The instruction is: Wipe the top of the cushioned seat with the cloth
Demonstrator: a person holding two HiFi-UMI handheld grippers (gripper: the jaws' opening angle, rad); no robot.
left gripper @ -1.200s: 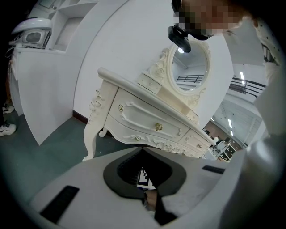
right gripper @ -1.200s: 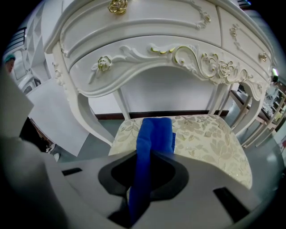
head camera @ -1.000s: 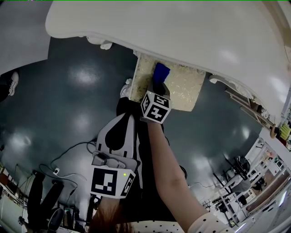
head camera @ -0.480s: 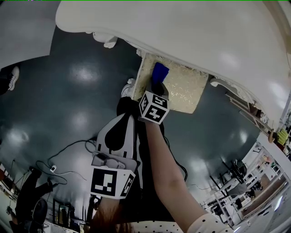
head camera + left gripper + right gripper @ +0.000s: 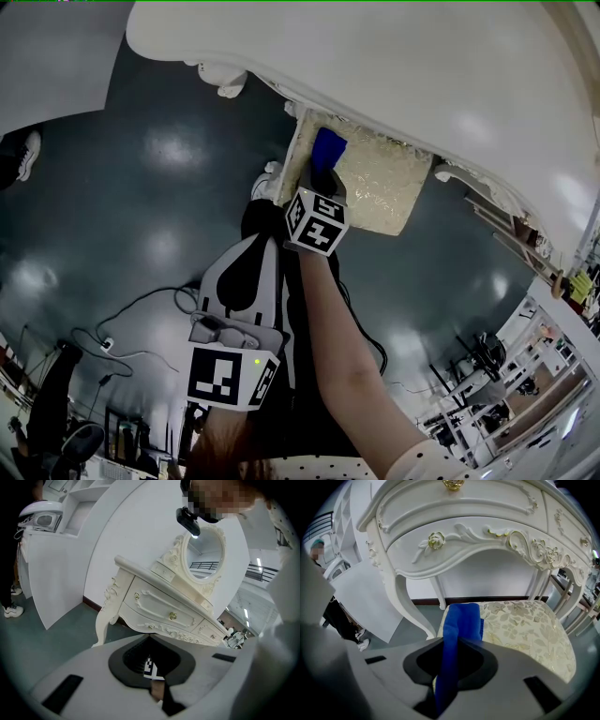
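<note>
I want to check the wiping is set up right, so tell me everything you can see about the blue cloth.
The cloth is bright blue, soft-looking fabric, folded into a long narrow strip. The right gripper is shut on its near part. The free end stretches forward and lies on the patterned seat, close to the cushion's left edge as the right gripper view shows it. No print or stain shows on it.

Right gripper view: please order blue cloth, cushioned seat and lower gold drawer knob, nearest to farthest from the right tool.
1. The blue cloth, inside the right tool.
2. The cushioned seat, beneath it, right.
3. The lower gold drawer knob, upper left.
</note>
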